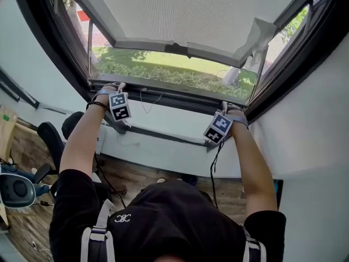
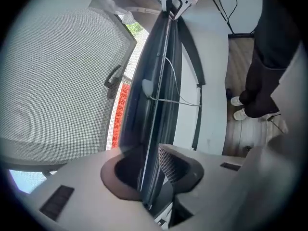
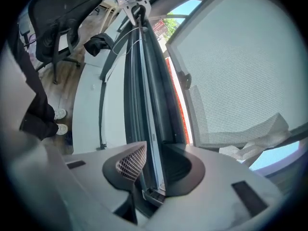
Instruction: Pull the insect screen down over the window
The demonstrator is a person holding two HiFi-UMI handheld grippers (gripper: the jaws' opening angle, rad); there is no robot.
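The insect screen's dark bottom rail point(image 1: 169, 96) lies low, just beyond the white window sill point(image 1: 174, 123). The left gripper point(image 2: 147, 170) and the right gripper point(image 3: 151, 165) stand half open around this rail, with their pads not pressing on it. The pulling seems finished. Next, both grippers should come back towards the person, clear of the rail.

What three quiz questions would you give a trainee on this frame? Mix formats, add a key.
1. True or false: the left tongs and the right tongs both straddle the insect screen's dark bottom rail.
2. Multiple choice: the thin white cord hangs A) between the two sets of tongs, B) left of both, C) right of both.
3. Short answer: what lies outdoors, past the rail?
Key: 1 true; 2 A; 3 grass and low shrubs.
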